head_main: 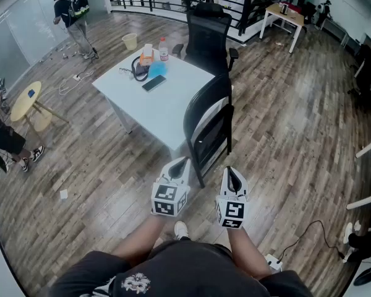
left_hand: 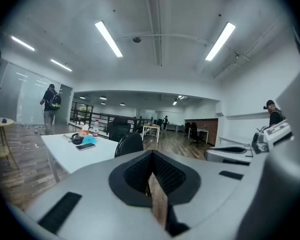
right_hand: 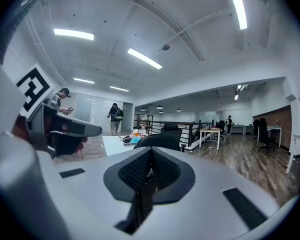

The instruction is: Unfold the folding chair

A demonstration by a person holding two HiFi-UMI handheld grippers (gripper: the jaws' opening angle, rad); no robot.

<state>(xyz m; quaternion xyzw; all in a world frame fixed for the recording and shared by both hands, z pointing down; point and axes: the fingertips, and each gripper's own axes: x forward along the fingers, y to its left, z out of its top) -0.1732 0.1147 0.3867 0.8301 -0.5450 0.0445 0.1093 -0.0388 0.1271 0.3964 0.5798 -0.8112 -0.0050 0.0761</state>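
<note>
left tongs (head_main: pixel 180 164) and right tongs (head_main: pixel 232 176) pressed together, empty; folding chair (head_main: pixel 209 125) likely stiff, fairly heavy, so grip backrest top and seat edge.

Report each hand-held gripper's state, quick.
Left hand-held gripper: closed, holding nothing.
Right hand-held gripper: closed, holding nothing.

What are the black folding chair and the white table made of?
The folding chair looks like black plastic panels on thin metal tubing. It is smooth and slightly shiny, with slim legs, but I can't be sure. The table has a flat, matte white top, probably laminate or painted board.
</note>
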